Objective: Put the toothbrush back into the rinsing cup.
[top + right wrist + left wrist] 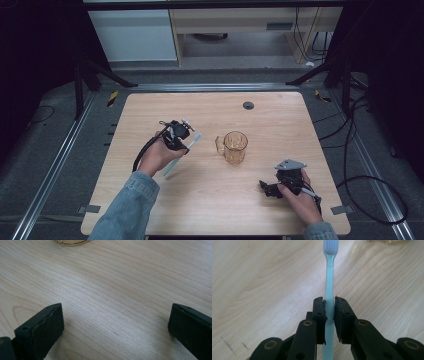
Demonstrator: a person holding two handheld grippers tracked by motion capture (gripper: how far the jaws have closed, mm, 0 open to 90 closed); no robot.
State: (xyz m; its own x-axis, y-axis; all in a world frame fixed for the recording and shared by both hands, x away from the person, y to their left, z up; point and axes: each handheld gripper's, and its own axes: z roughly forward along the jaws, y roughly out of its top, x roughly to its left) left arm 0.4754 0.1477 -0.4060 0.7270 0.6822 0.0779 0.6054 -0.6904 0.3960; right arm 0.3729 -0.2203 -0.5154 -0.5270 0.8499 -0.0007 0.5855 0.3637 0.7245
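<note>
We see the pale blue plastic toothbrush (329,277) clamped partway along its handle between the black pads of the left gripper (329,308), bristle head pointing away from the jaws, over the light wooden table (210,200). From above, the toothbrush (182,152) slants toward the amber transparent glass mug (234,147), which stands just right of it, apart. The right gripper (115,322) rests near the table's front right with its jaws wide apart and nothing between them.
</note>
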